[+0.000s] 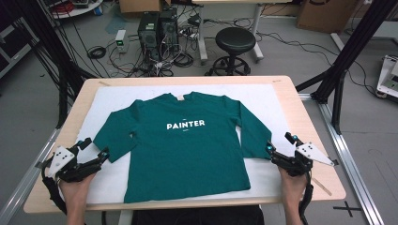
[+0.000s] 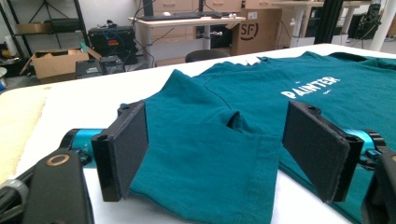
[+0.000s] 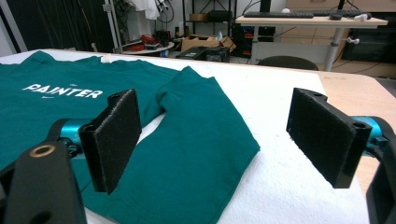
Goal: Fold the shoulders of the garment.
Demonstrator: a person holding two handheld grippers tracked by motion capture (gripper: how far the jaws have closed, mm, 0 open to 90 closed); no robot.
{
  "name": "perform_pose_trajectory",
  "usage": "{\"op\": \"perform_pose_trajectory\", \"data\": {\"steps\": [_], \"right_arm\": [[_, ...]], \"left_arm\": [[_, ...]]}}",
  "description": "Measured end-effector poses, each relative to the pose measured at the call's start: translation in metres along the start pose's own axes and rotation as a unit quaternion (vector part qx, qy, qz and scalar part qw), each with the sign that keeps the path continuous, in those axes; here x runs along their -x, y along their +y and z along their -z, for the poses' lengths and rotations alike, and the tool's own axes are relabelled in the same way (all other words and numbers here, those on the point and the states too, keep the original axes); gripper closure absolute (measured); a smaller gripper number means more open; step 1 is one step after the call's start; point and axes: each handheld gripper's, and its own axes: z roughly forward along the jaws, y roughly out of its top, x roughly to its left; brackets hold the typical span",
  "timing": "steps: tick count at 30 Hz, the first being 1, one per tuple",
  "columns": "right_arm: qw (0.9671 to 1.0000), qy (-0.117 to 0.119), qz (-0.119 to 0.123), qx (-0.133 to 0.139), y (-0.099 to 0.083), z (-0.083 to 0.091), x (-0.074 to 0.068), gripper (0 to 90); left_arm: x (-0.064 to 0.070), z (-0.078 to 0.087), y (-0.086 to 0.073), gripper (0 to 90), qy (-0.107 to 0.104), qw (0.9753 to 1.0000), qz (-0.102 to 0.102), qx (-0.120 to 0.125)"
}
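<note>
High view: A green long-sleeved shirt point(image 1: 185, 145) lies flat, front up, on a white cloth point(image 1: 263, 101) that covers the table point(image 1: 300, 112). Both sleeves are angled down along the body. The left gripper point(image 1: 94, 149) sits at the cuff of the left-hand sleeve, and the right gripper point(image 1: 280, 141) sits at the cuff of the right-hand sleeve. Both rest low, near the table's front corners.

Left gripper view: The fingers point(image 2: 123, 149) stand wide apart. The sleeve cuff point(image 2: 215, 172) lies between them, not pinched. A small fold rises where the sleeve meets the body.

Right gripper view: The fingers point(image 3: 114, 137) stand wide apart. The other sleeve's cuff point(image 3: 196, 163) lies between them and nearer the left finger, free of both.

Handling: The shirt is judged light, soft and limp. It will sag and drag if lifted at one point. Take hold at the cuff hem, where the doubled fabric gives a firmer bite. Pinch the shirt layers only, not the white cloth beneath.
</note>
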Motion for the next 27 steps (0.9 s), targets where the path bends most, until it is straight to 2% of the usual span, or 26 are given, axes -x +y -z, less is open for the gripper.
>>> {"op": "perform_pose_trajectory", "data": {"steps": [13,19,24,27], "right_arm": [[1.0000,0.001,0.000,0.000,0.0000,-0.0001,0.0003,17.8],[1.0000,-0.002,-0.001,-0.003,0.0003,-0.0008,0.0000,17.8],[1.0000,-0.005,-0.005,-0.005,0.0005,-0.0011,0.0000,17.8],[1.0000,-0.004,-0.003,-0.005,0.0004,-0.0011,0.0004,17.7]], "left_arm": [[0.0003,-0.0013,0.0004,22.6,0.001,1.0000,0.001,-0.006],[0.0007,-0.0030,0.0012,22.6,0.013,0.9998,0.002,-0.016],[-0.0011,-0.0047,0.0018,22.6,0.018,0.9994,0.013,-0.025],[-0.0011,-0.0052,0.0019,22.6,0.016,0.9994,0.013,-0.027]]}}
